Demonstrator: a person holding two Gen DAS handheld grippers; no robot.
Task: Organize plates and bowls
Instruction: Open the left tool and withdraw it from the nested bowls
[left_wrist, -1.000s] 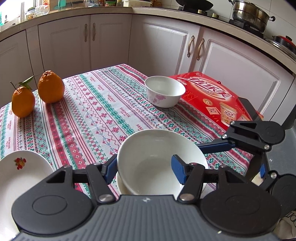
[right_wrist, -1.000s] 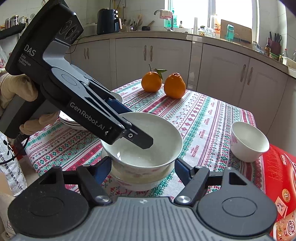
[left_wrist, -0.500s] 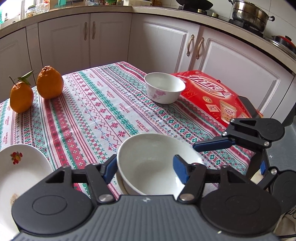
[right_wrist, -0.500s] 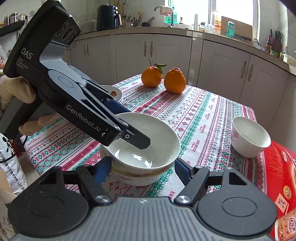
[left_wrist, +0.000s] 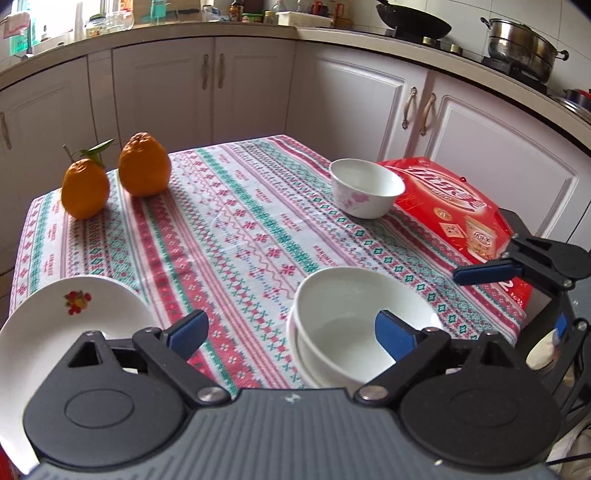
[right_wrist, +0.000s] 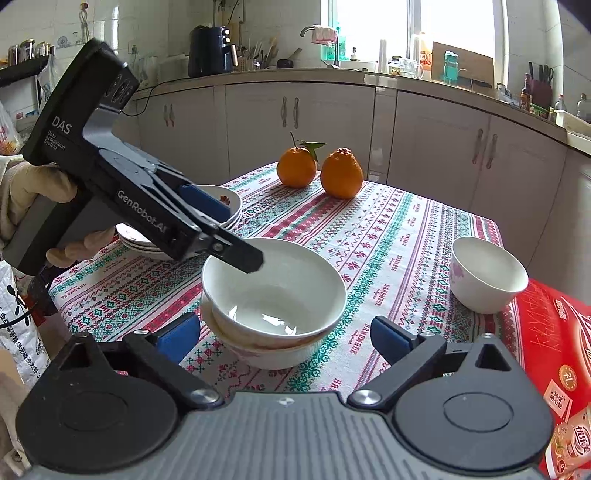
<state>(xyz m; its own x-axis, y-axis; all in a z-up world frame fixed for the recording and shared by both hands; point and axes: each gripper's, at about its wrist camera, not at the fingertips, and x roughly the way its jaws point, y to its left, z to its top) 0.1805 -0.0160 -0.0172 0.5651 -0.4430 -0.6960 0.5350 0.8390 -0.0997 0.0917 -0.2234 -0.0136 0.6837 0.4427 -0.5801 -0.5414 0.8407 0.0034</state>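
A white cotton tablecloth (left_wrist: 240, 229) carries woven bands of red, green and pink geometric motifs. Two plain white nested ceramic bowls (right_wrist: 273, 295) show a brownish band where they meet. A small white bowl (left_wrist: 365, 186) has pink flowers. A white plate (left_wrist: 70, 317) bears a red fruit print. Two orange citrus fruits (left_wrist: 144, 170), a red printed box (left_wrist: 454, 206), black grippers with blue pads (left_wrist: 391, 332).

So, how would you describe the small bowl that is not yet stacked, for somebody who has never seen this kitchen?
Find the table with the red and green patterned cloth. At the side where a red box lies, a small white bowl stands alone beside that box. Unlike the stacked bowls near the front edge, it is single, smaller, and has a pink flower print on its side.
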